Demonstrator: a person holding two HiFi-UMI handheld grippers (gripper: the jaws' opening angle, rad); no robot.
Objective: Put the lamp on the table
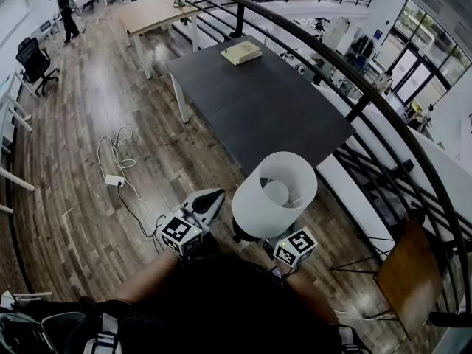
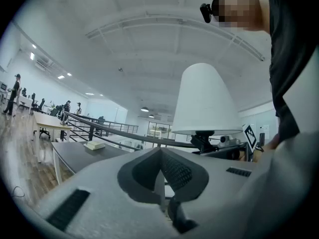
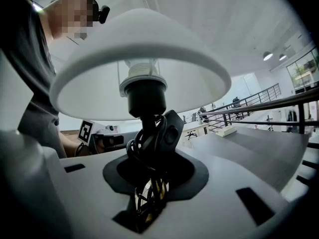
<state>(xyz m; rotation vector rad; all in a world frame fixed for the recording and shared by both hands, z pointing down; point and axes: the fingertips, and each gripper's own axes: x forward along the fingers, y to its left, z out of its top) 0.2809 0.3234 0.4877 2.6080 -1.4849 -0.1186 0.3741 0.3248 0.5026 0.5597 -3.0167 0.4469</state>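
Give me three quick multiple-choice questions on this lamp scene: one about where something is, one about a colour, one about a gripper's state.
1. The lamp sits in: A. the left gripper B. the right gripper C. neither.
2. The lampshade is: A. black B. white C. red.
3. The left gripper's jaws are: A. wide open B. clamped on the lamp C. together, empty.
Answers: B, the right gripper view shows its jaws gripping the lamp; B, white in every view; C, its jaws meet with nothing between.
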